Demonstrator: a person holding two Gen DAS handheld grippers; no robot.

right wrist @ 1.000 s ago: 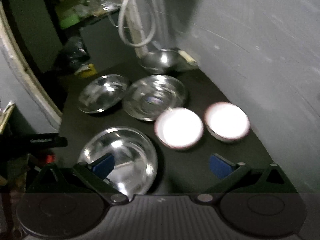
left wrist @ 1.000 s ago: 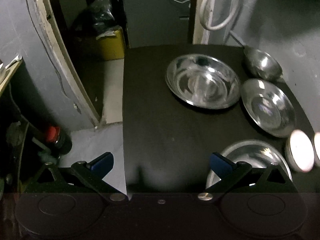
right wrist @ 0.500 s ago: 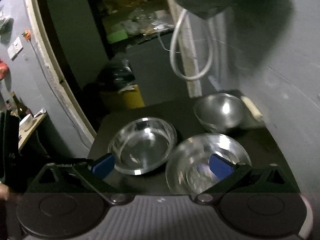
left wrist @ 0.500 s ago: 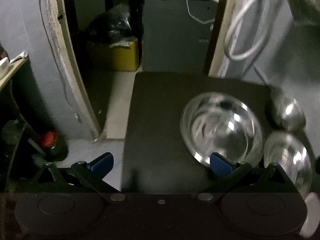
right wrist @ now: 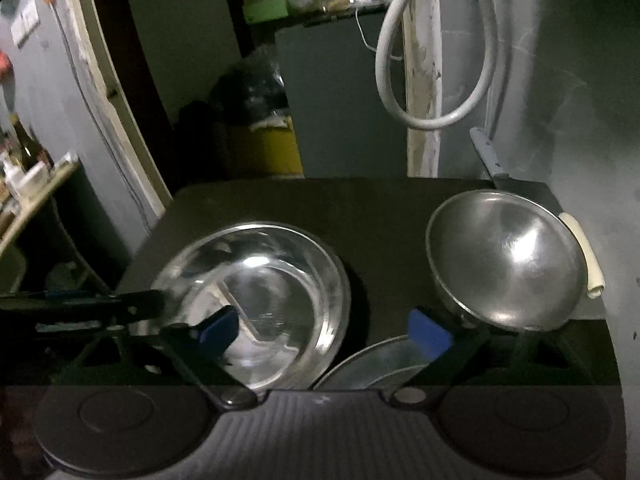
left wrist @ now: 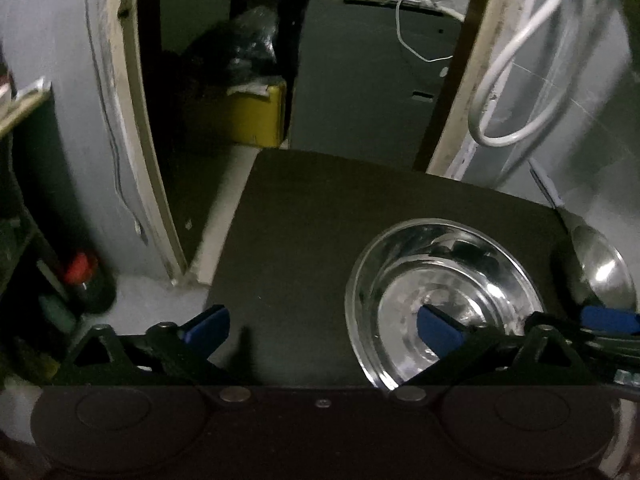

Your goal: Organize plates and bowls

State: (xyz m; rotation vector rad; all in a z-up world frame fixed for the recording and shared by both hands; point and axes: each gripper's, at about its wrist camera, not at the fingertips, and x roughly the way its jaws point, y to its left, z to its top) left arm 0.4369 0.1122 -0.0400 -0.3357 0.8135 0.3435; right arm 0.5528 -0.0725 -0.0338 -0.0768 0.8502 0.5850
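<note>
A wide, shallow steel bowl (left wrist: 440,292) (right wrist: 256,292) sits on the black table (left wrist: 320,216). My left gripper (left wrist: 322,326) straddles its near-left rim, one blue pad over the inside and one over the table; its jaws are closing and touch nothing. My right gripper (right wrist: 324,334) straddles the same bowl's right rim, jaws also closing, pads clear of the metal. A deep steel bowl (right wrist: 508,256) (left wrist: 604,276) leans at the right by the wall. A second steel plate (right wrist: 372,364) peeks out under the right gripper.
A grey wall (right wrist: 580,80) borders the table on the right, with a white hose loop (right wrist: 436,120) hanging at the back. The table's left edge drops to the floor, where a red-capped bottle (left wrist: 80,264) stands. A yellow box (left wrist: 256,120) sits beyond the doorway.
Both grippers have travelled forward along the table and lowered. The white bowls and nearest steel plate have left view. Both pairs of jaws have narrowed slightly around the wide bowl's rims.
</note>
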